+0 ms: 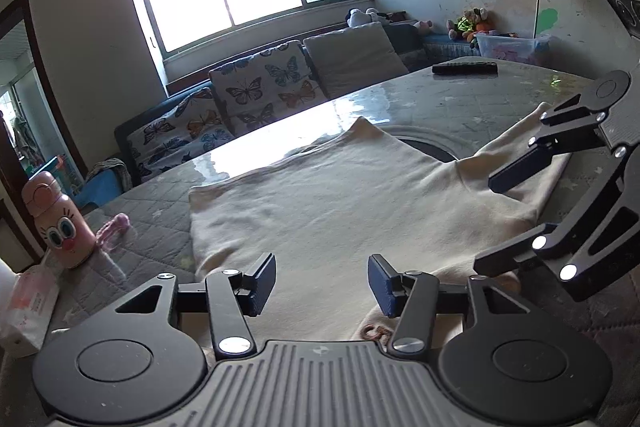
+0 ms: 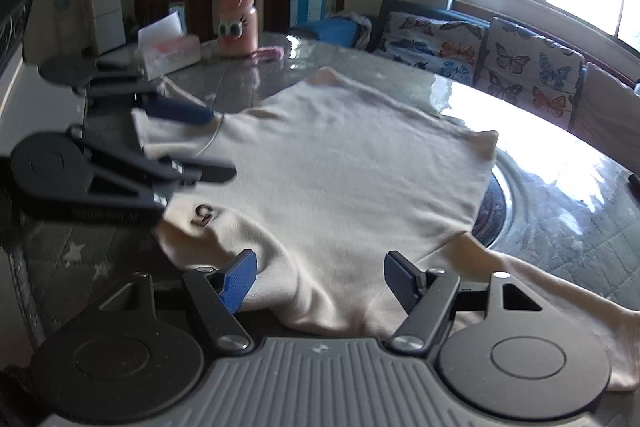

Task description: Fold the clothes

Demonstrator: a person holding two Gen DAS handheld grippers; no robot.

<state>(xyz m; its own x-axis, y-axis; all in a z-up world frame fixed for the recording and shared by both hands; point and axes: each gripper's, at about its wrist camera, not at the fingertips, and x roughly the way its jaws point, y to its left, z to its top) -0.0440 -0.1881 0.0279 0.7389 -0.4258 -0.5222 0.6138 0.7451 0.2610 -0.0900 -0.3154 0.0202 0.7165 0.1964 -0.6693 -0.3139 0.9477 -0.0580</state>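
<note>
A cream long-sleeved top (image 1: pixel 320 195) lies spread flat on the glossy table (image 1: pixel 440 95); it also fills the middle of the right wrist view (image 2: pixel 352 163), with a small "5" mark (image 2: pixel 203 215) near its collar end. My left gripper (image 1: pixel 322 281) is open just above the garment's near edge, holding nothing. My right gripper (image 2: pixel 320 277) is open over the shoulder area, holding nothing. Each gripper shows in the other's view: the right one (image 1: pixel 492 223) at the right over a sleeve, the left one (image 2: pixel 218 143) at the left, both with jaws apart.
A pink cartoon bottle (image 1: pixel 60 223) and a tissue pack (image 2: pixel 170 53) stand at one end of the table. A black remote (image 1: pixel 464 68) lies at the far side. A dark round inset (image 2: pixel 494 207) sits beside the top. A butterfly-print sofa (image 1: pixel 240 103) runs behind.
</note>
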